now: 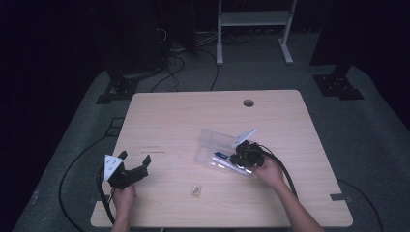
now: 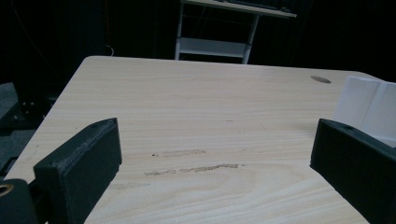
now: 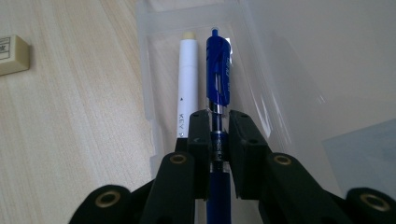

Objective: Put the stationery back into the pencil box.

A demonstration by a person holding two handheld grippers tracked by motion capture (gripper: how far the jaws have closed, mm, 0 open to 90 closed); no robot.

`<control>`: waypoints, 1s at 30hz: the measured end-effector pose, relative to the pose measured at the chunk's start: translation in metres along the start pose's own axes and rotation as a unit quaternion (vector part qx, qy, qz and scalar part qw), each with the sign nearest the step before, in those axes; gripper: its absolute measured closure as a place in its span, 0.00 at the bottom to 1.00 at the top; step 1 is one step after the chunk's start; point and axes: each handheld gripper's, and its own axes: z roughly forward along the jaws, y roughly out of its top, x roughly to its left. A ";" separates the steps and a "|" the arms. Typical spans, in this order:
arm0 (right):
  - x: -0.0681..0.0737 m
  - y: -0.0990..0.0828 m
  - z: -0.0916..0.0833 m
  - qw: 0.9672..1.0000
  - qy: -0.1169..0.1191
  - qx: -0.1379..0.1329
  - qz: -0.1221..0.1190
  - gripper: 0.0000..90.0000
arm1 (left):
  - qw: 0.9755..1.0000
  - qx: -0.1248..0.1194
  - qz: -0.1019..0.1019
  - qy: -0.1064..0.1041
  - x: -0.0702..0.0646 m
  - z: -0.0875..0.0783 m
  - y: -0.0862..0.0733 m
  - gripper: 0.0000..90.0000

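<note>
Looks like a dim recording lab: lone wooden table (image 1: 164, 116) on grey carpet (image 1: 372, 125), black stand bases (image 1: 337, 86), loose cables (image 1: 169, 72), white metal rack (image 1: 254, 19) behind.

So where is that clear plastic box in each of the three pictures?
High view: the box lies open right of the table's middle, under the right tool.
Left gripper view: its pale lid shows at the right edge.
Right gripper view: its tray holds two pens.
Shared landmark: the table's round hole in the first two.
</note>
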 end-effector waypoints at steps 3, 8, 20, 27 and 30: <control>0.000 0.000 0.002 1.000 0.001 0.000 0.002 0.88 | 1.000 0.000 -0.001 -0.001 0.000 0.000 0.000 0.01; -0.001 -0.001 0.004 1.000 0.003 0.001 0.005 0.88 | 1.000 0.000 -0.002 -0.001 -0.001 0.000 0.000 0.01; -0.001 -0.003 0.008 1.000 0.005 0.002 0.012 0.87 | 1.000 0.000 -0.001 -0.001 -0.001 0.000 0.000 0.01; -0.002 -0.003 0.008 1.000 0.007 0.002 0.014 0.87 | 1.000 0.000 -0.001 -0.001 -0.001 0.000 0.000 0.01; -0.002 -0.004 0.008 1.000 0.008 0.001 0.013 0.87 | 1.000 -0.001 -0.001 -0.001 -0.001 0.000 0.000 0.01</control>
